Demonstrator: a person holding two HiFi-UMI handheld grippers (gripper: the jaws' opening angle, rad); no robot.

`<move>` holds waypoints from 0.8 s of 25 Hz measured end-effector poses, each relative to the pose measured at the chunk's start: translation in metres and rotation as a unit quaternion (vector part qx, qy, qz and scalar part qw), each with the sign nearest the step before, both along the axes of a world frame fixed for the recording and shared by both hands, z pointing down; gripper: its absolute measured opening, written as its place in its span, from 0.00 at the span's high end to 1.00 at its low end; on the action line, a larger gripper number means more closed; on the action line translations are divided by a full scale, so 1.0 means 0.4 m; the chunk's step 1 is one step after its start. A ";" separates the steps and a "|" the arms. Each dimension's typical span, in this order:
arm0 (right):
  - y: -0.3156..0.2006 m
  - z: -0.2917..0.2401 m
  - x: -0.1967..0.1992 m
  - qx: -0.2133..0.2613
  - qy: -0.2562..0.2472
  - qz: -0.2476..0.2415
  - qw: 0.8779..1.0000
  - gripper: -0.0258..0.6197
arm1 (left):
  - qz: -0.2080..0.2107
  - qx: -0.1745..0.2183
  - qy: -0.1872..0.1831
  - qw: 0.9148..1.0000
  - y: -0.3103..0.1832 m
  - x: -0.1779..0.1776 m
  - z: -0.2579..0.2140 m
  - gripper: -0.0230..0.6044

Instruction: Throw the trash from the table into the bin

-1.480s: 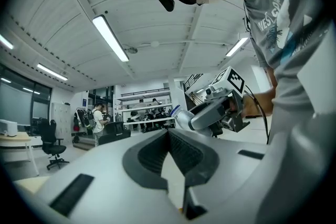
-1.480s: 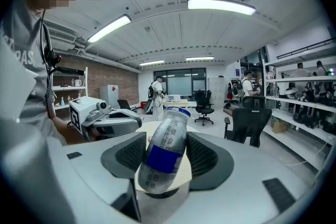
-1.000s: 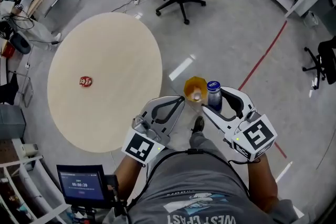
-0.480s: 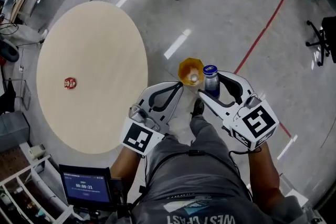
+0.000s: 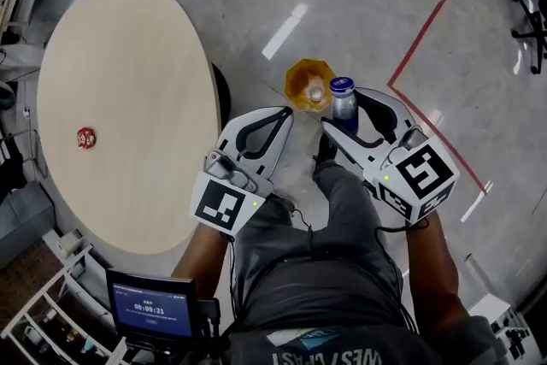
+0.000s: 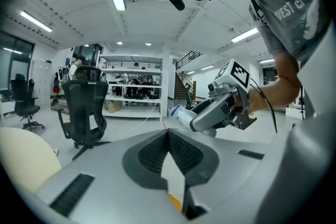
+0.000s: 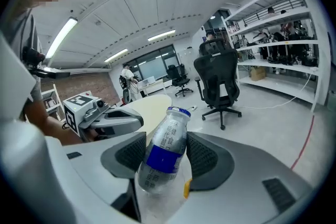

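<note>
**A:** Right gripper (image 5: 344, 117), what state?

**B:** Jaws part-way open and clamped on the clear plastic bottle with a blue label and blue cap (image 7: 164, 155). Both ribbed pads press its sides, and the cap end points away from the hand. The grip looks the same as a second ago.

**A:** Left gripper (image 5: 282, 117)?

**B:** Jaws closed tip to tip, nothing between them. It is carried alongside, idle.

**A:** What changed?

**B:** In the head view the round beige table (image 5: 128, 55) has slid off to the left. The orange faceted bin (image 5: 295, 81) on the grey floor (image 5: 385, 13) has moved up the view, with the bottle keeping pace beside it. The person has turned away from the table toward the bin. Both grippers seem to have come lower.

**A:** Bottle against bin?

**B:** The bottle is held in the air, its cap just beside the bin's right rim in the head view. As far as I can judge it is not yet over the opening. Something pale lies inside the bin; I can't tell what.

**A:** What does that mean for the task?

**B:** The carry looks nearly done. The likely next move is to shift the bottle left over the mouth of the bin, then let the jaws open. One small red piece of trash (image 5: 85, 137) is still on the table, well apart from both grippers, so another trip remains.
</note>
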State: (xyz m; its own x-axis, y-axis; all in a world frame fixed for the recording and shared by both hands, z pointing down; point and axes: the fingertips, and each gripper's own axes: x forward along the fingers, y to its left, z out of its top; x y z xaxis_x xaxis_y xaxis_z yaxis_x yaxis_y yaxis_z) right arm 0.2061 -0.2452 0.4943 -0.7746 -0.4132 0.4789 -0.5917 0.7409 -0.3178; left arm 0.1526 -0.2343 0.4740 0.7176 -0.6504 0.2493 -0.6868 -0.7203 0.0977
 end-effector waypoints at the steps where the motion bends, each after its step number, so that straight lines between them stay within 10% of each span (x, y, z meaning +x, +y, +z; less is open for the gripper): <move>1: -0.012 0.058 0.005 -0.006 -0.001 0.003 1.000 0.58 | 0.002 -0.006 -0.003 1.000 -0.011 0.006 0.059 0.90; 20: -0.135 0.630 0.020 -0.059 0.001 0.027 0.998 0.58 | 0.012 -0.059 -0.011 0.998 -0.117 0.039 0.609 0.90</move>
